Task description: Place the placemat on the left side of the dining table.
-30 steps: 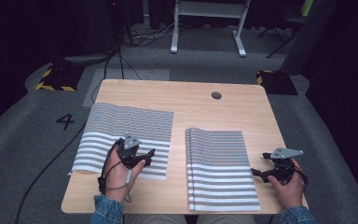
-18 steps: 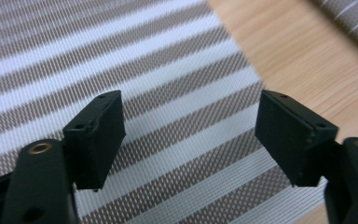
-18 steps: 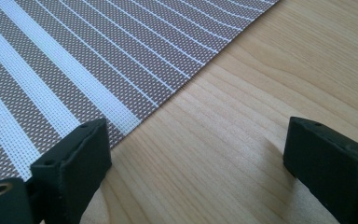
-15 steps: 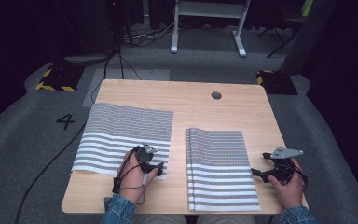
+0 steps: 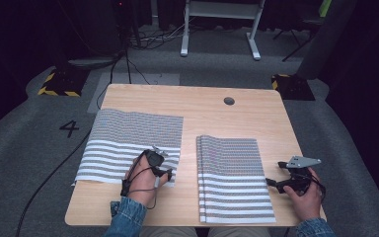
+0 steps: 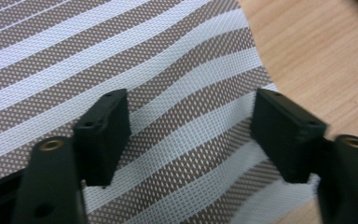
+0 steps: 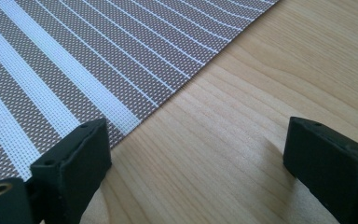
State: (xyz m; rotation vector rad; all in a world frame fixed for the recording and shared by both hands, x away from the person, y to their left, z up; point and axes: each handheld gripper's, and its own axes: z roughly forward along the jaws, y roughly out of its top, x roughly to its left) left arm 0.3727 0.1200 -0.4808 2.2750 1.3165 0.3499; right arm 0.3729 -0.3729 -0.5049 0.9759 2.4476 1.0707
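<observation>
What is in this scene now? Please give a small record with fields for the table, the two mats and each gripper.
table: light wooden table with a round hole near its far edge
left mat: striped mat lying flat on the table's left half
right mat: striped mat stack, layered edges visible along its left side
left gripper: left gripper over the left mat's near right corner, jaws open, corner slightly rippled
right gripper: right gripper low over bare wood beside the stack's right edge, jaws open, holding nothing

Blue denim sleeves, black fingers with brass screw holes, thin black cables, grey three-cornered plate.
</observation>
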